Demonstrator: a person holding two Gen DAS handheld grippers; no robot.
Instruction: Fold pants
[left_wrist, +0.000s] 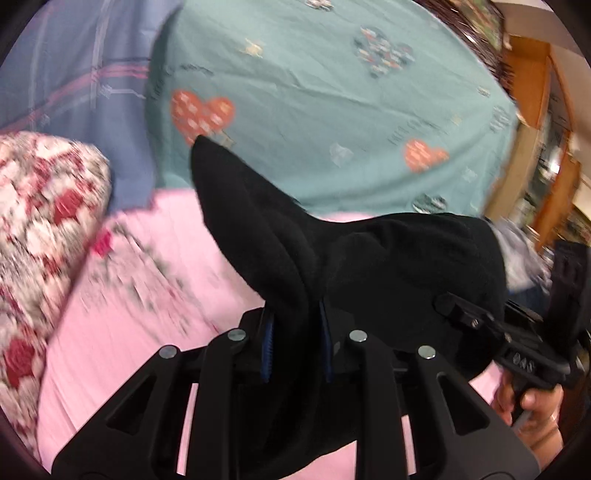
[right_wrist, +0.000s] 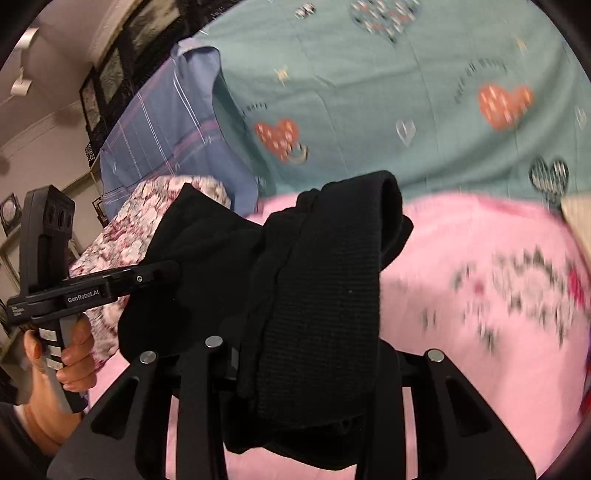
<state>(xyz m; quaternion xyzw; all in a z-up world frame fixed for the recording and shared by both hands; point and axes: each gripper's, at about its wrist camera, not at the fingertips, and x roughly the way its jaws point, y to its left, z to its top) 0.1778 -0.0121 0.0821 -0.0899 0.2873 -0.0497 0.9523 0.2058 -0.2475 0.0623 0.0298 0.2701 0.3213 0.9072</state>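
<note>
Both fingers (left_wrist: 297, 347) clamp black pants (left_wrist: 369, 258) above pink bedsheet (left_wrist: 129, 332).

The right gripper (right_wrist: 295, 354) has its jaws clamped on a thick fold of the black pants (right_wrist: 321, 280), which drape over them above the pink sheet (right_wrist: 480, 332). At left a hand (right_wrist: 70, 354) holds the left gripper (right_wrist: 162, 271), its tip against the same cloth. Behind lie a teal heart-print cover (right_wrist: 369, 92), a blue plaid pillow (right_wrist: 166, 129) and a floral pillow (right_wrist: 122, 236).
</note>
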